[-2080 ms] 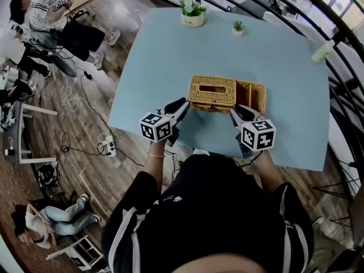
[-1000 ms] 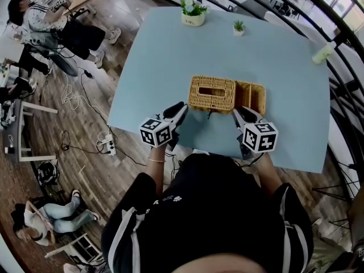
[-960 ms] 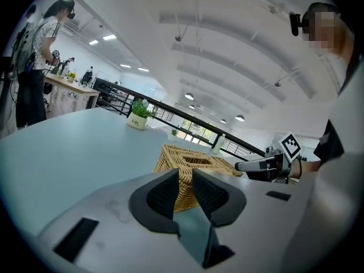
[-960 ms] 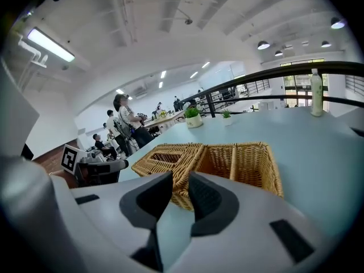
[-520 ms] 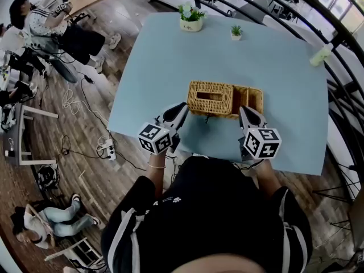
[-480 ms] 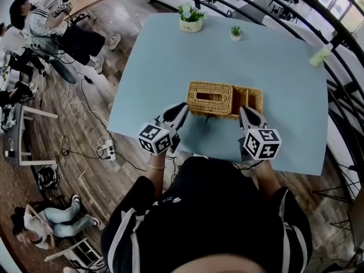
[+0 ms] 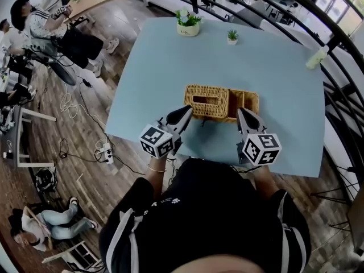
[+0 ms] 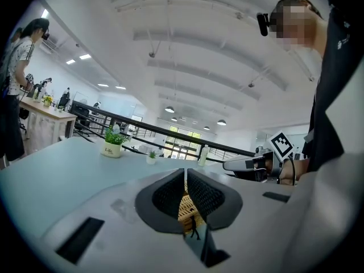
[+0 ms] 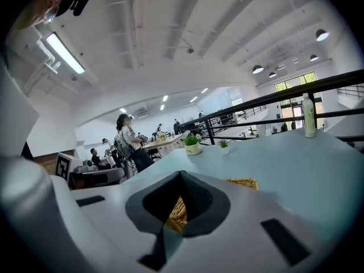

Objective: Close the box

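A woven wicker box lies across the middle of the light blue table. Its slotted lid covers the left part, and a smaller wicker section shows at its right end. My left gripper points at the box's near left corner with its jaws shut and nothing between them. My right gripper points at the near right end, also shut and empty. In the left gripper view the fingertips meet, with wicker just behind them. The right gripper view shows the same.
A potted plant and a smaller one stand at the table's far edge. A pale bottle is at the far right corner. A black railing runs beyond the table. People are at a desk on the left.
Both grippers have edged forward to the box's near side. The box itself has not moved on the table.
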Demonstrator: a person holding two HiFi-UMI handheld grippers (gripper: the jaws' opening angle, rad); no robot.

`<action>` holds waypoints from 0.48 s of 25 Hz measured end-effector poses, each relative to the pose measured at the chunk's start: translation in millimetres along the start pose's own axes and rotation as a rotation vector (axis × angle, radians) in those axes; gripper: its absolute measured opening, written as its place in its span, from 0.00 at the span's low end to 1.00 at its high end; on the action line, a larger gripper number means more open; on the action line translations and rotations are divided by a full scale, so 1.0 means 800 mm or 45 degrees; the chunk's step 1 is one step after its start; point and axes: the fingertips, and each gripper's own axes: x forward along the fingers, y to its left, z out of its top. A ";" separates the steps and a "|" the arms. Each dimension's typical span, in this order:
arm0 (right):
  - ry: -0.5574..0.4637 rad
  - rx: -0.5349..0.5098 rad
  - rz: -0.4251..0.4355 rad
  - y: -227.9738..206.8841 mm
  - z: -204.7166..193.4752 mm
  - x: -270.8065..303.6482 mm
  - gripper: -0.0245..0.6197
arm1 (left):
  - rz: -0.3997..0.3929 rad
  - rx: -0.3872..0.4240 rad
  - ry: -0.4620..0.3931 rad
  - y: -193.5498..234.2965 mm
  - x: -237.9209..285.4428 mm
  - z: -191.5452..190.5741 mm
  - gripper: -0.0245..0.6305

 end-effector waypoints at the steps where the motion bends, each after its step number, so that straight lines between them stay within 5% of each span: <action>1: 0.002 -0.006 0.007 0.001 0.000 0.000 0.04 | 0.003 -0.002 0.001 0.000 0.000 0.000 0.07; 12: 0.026 -0.022 0.059 0.006 -0.001 0.004 0.04 | 0.051 0.002 -0.005 0.000 -0.008 0.000 0.07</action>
